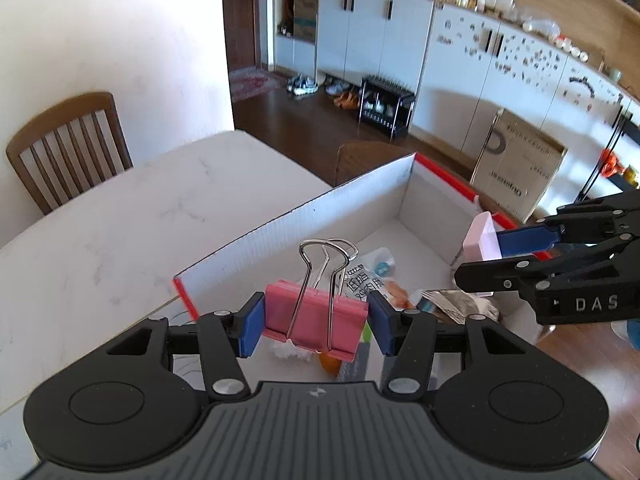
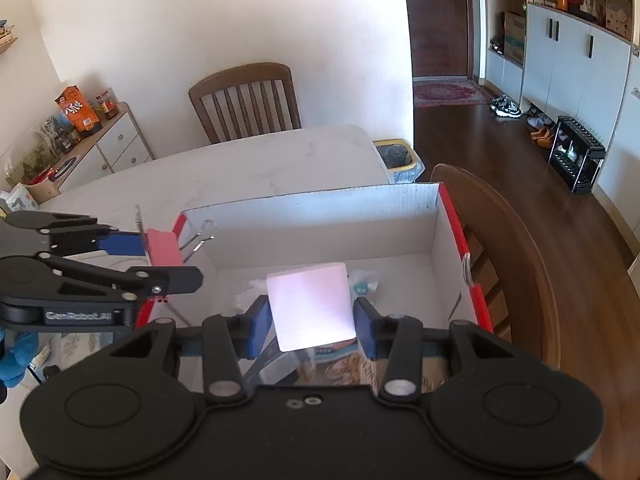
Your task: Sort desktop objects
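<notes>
Left gripper [image 1: 316, 322] pinches a pink binder clip [image 1: 316, 320] crosswise, wire handles pointing up over the box [image 1: 296, 216]; right gripper [image 2: 310, 320] clamps a pale pink block [image 2: 310, 306].

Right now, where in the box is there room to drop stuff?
The box's far end, along its back wall, is bare floor. The near end, under the clip and the pink block, is crowded with wrappers.

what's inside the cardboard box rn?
Inside the cardboard box: printed snack packets, crumpled foil wrapper, something orange, white fluff. The pink binder clip and pale pink block, both gripper-held above, cover the rest.
</notes>
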